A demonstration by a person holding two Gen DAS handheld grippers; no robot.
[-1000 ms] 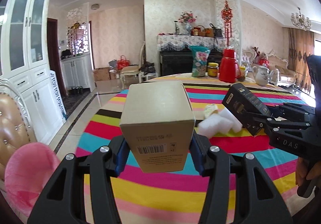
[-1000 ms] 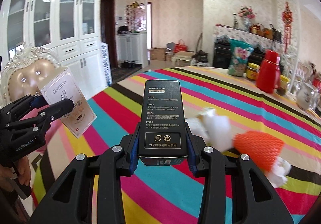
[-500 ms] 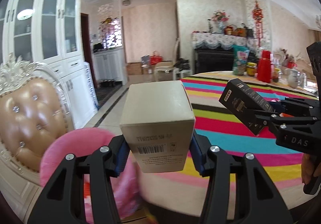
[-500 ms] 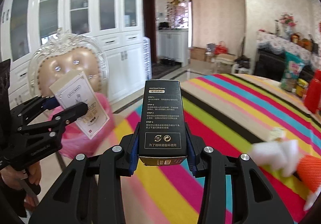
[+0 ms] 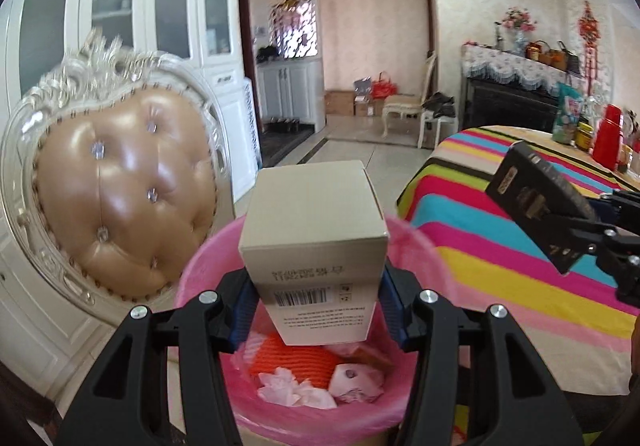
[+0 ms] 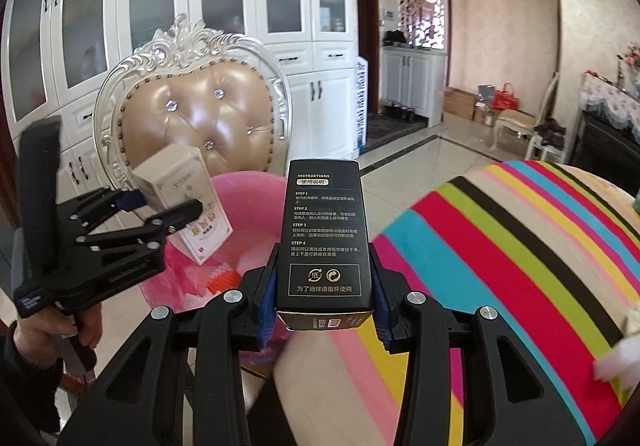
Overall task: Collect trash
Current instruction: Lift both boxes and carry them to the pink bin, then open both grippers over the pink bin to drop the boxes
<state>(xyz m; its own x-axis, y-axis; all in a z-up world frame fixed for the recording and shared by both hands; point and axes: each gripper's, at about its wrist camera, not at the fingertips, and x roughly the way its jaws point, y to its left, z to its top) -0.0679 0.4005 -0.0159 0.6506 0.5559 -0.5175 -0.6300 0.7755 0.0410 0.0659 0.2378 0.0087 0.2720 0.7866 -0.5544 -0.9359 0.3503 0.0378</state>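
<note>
Now | left tool (image 5: 316, 310) grips beige box (image 5: 314, 230) | over pink bin (image 5: 192, 278)

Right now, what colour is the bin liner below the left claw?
Pink; the bin liner shows best in the left wrist view.

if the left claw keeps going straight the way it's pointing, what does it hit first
Probably the pink bin: the left claw, shut on the beige box, aims down into its mouth, toward the orange trash. Depth is unclear.

Beige carton (image 5: 314, 222) above pink bin (image 5: 192, 278)
</note>
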